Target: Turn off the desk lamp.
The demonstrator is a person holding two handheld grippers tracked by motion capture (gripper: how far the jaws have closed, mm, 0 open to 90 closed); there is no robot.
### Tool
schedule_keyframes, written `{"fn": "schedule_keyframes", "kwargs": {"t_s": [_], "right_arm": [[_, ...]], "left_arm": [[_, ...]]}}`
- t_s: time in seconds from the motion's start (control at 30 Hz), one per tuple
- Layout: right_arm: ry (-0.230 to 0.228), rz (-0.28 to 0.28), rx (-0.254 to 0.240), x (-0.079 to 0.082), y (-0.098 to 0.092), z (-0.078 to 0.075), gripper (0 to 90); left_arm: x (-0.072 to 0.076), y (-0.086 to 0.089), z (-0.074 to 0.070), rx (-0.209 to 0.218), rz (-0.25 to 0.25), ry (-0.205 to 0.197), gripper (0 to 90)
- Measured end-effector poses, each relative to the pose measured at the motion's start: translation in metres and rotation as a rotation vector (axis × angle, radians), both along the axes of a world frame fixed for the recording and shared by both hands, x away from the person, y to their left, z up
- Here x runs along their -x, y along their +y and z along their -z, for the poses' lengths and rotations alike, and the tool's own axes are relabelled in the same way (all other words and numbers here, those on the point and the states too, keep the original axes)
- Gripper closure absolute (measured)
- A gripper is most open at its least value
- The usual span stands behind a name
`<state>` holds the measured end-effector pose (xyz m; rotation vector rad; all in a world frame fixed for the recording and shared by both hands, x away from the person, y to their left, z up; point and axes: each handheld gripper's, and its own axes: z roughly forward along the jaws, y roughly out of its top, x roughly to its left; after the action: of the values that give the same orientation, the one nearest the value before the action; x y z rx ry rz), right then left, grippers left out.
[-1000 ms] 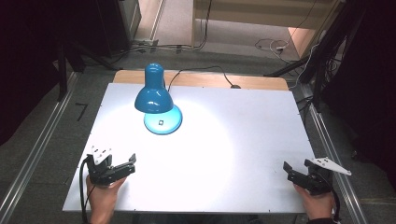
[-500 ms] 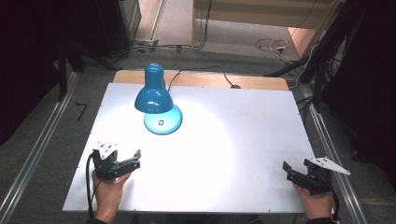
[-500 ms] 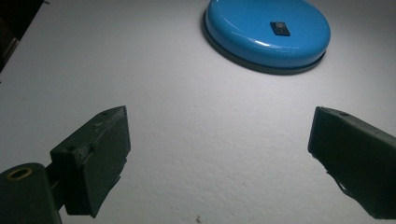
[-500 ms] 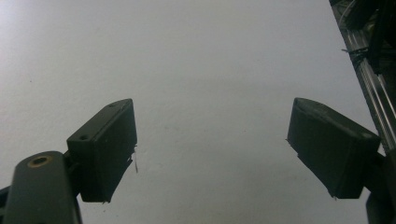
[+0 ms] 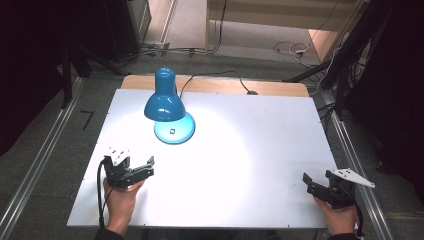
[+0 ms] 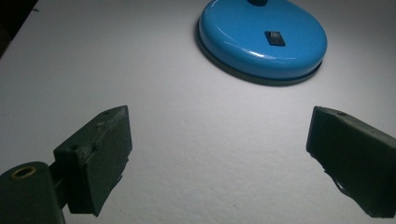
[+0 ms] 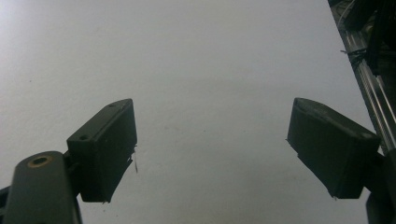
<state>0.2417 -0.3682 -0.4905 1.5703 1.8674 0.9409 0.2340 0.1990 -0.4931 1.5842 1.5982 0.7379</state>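
Observation:
A blue desk lamp (image 5: 165,102) stands at the back left of the white table (image 5: 250,150), lit, its shade bent down over its round base (image 5: 174,131). A small black switch (image 6: 274,38) sits on that base (image 6: 252,42). My left gripper (image 5: 142,169) hovers over the front left of the table, open and empty, pointing toward the lamp base a short way off. In the left gripper view its jaws stand wide apart with the base ahead. Near the front right corner, my right gripper (image 5: 311,183) is open and empty, with bare table (image 7: 210,93) between its jaws.
The lamp's black cord (image 5: 220,76) runs off the back edge over a wooden strip (image 5: 280,89). Metal rails (image 5: 355,155) line both sides of the table. Dark stands and cables (image 5: 295,49) lie on the floor behind.
My left gripper has moved forward and a little to the right, toward the lamp base. The right gripper has stayed in place.

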Motion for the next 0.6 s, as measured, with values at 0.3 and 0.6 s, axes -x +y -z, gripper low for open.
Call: {"fn": "schedule_keyframes", "kwargs": {"t_s": [0.3, 0.6], "right_arm": [[0.005, 0.000, 0.004, 0.000, 0.000, 0.001, 14.3], [0.002, -0.001, 0.010, -0.001, -0.001, 0.001, 14.3]], "left_arm": [[-0.007, -0.005, -0.001, -0.002, 0.006, -0.001, 8.0], [-0.015, -0.009, -0.001, -0.010, 0.002, 0.001, 9.6]]}}
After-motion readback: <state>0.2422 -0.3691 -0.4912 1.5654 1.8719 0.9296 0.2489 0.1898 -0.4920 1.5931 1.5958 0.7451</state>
